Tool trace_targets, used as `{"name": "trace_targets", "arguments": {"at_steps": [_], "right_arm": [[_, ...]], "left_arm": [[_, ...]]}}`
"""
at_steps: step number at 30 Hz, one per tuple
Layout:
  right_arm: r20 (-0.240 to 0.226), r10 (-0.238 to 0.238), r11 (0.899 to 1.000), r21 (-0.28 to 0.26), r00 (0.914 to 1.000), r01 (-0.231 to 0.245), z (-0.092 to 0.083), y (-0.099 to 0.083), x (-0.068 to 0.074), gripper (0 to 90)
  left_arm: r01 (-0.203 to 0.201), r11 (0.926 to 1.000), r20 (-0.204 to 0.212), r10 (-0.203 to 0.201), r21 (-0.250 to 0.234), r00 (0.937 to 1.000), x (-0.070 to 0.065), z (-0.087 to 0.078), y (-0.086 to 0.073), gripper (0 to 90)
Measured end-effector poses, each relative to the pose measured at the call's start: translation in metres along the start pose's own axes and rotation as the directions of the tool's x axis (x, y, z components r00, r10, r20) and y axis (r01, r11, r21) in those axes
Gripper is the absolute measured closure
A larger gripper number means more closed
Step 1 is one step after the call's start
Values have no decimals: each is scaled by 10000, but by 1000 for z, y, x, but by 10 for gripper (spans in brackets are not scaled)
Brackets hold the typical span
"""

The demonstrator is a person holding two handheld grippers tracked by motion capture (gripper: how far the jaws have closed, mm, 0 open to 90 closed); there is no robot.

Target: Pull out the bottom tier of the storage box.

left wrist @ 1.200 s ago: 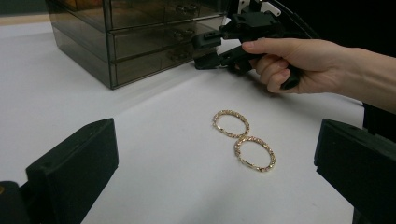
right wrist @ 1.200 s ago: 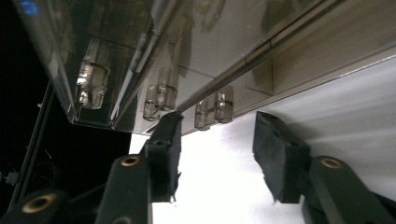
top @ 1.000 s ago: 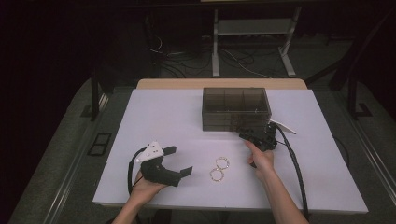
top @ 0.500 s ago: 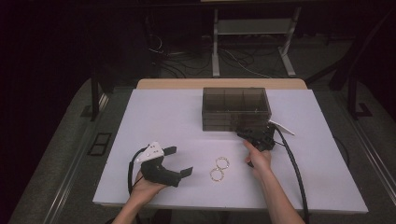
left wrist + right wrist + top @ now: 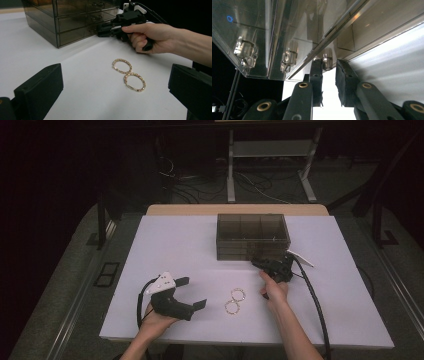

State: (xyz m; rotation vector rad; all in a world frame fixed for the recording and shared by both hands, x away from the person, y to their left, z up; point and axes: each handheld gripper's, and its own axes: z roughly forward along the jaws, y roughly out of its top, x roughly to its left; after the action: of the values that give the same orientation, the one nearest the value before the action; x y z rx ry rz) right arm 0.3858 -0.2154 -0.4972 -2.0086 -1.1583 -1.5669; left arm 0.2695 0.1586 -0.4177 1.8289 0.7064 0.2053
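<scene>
A smoky clear drawer box (image 5: 252,237) (image 5: 67,22) (image 5: 287,30) stands at the back middle of the white table. My right gripper (image 5: 255,264) (image 5: 100,29) (image 5: 329,63) is level against its bottom drawer, on the right. Its jaws have just been closing, and a small clear knob (image 5: 327,58) sits between the tips with a sliver of gap on one side. Two gold hoop earrings (image 5: 238,294) (image 5: 121,65) lie touching on the table in front. My left gripper (image 5: 192,292) (image 5: 115,75) rests at the front left, open wide, pointing at the hoops with nothing between its jaws.
The white tabletop (image 5: 325,320) has free room to the right and at the far left. The right gripper's cable (image 5: 312,300) trails back along the person's forearm. Behind the table stand a metal frame (image 5: 270,150) and loose floor cables.
</scene>
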Motion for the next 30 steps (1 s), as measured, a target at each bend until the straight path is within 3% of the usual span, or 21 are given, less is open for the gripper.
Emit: {"name": "trace_targets", "arguments": {"at_steps": [3,7,13,18,30], "right_arm": [[-66,-34,9999,-112,10000,33,2,-2,-1,763],[-219,292,9990,-337,9993,-299,3,-6,-1,785],[-26,783,9953,-566,9969,-783,3,-10,3,793],[-34,1305,9902,-506,9914,-1305,3,-10,4,800],[-141,1268,9901,-581,9918,-1274,2,-11,3,806]], "left_arm": [[-3,10000,1,3,2,10000,0,0,0,0],[1,10000,9,-1,-8,10000,0,0,0,0],[-57,10000,22,57,26,10000,0,0,0,0],[-39,10000,29,39,36,10000,-1,0,0,0],[-52,10000,27,52,56,10000,-1,0,0,0]]}}
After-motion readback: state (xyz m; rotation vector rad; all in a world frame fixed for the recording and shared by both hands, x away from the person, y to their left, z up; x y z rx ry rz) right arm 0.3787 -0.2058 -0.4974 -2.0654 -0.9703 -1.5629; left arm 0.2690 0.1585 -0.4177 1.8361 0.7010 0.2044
